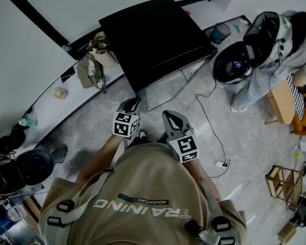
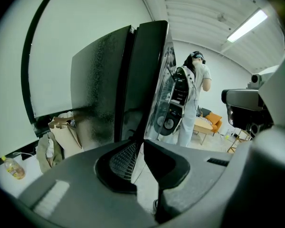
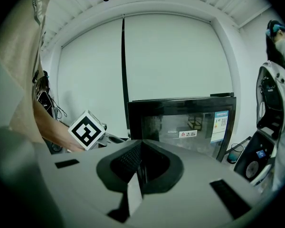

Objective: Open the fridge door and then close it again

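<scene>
A black fridge [image 1: 153,34] stands on the floor ahead of me, its glass door [image 1: 168,88] facing me and looking shut against the body. Both grippers hang in front of it without touching it. My left gripper [image 1: 130,105] is shut and empty, a short way from the door's left side. In the left gripper view this gripper [image 2: 140,148] points past the fridge's side [image 2: 99,89]. My right gripper [image 1: 173,120] is also shut and empty. The right gripper view has that gripper [image 3: 141,148] aimed at the glass door [image 3: 190,125], with the left gripper's marker cube [image 3: 87,129] beside it.
Another person [image 1: 265,50] wearing a headset stands right of the fridge. A beige bag [image 1: 92,68] hangs left of it. A cable [image 1: 211,126] runs over the floor to a power strip [image 1: 222,163]. A wooden bench [image 1: 280,101] and small rack [image 1: 284,182] stand at the right.
</scene>
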